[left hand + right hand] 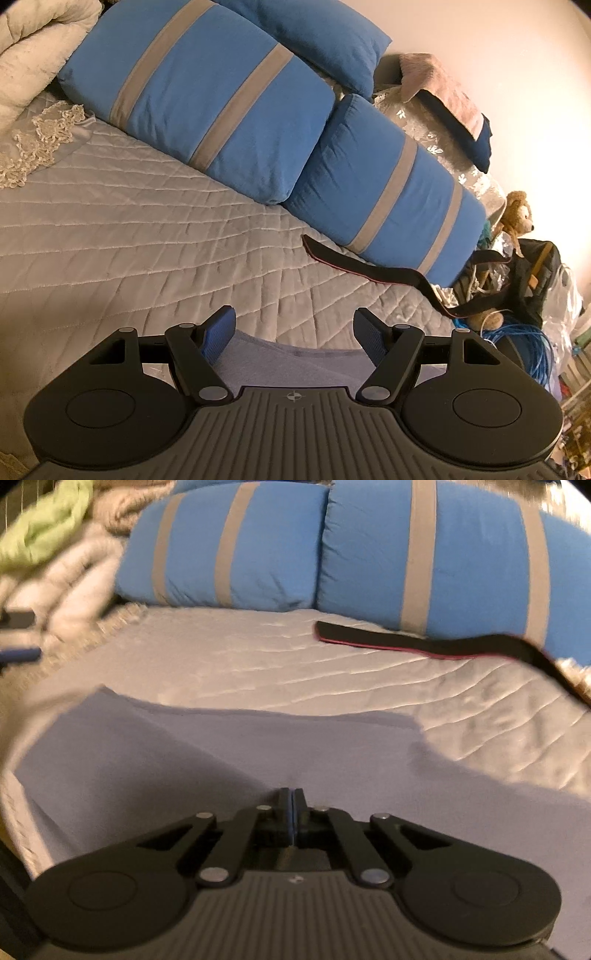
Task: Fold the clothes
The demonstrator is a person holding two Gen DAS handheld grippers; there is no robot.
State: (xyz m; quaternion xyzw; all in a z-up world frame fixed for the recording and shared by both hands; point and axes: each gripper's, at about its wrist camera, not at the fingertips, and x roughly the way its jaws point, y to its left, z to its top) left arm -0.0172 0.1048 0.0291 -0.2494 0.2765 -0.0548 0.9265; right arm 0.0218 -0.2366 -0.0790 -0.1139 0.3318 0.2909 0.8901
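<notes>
A lavender-grey garment (229,753) lies spread on the quilted grey bedspread (332,664), with one side folded over at the left. My right gripper (292,797) is shut on the garment's near edge. In the left wrist view the same garment (295,363) shows between the fingers of my left gripper (293,326), which is open just above the cloth's far edge. The view of the right wrist is blurred.
Two blue pillows with grey stripes (207,96) (388,199) line the far side of the bed. A black strap (354,269) lies in front of them. A cream blanket (33,48) is at the left. Clutter, blue cable (517,339) and a teddy bear (515,218) sit off the right edge.
</notes>
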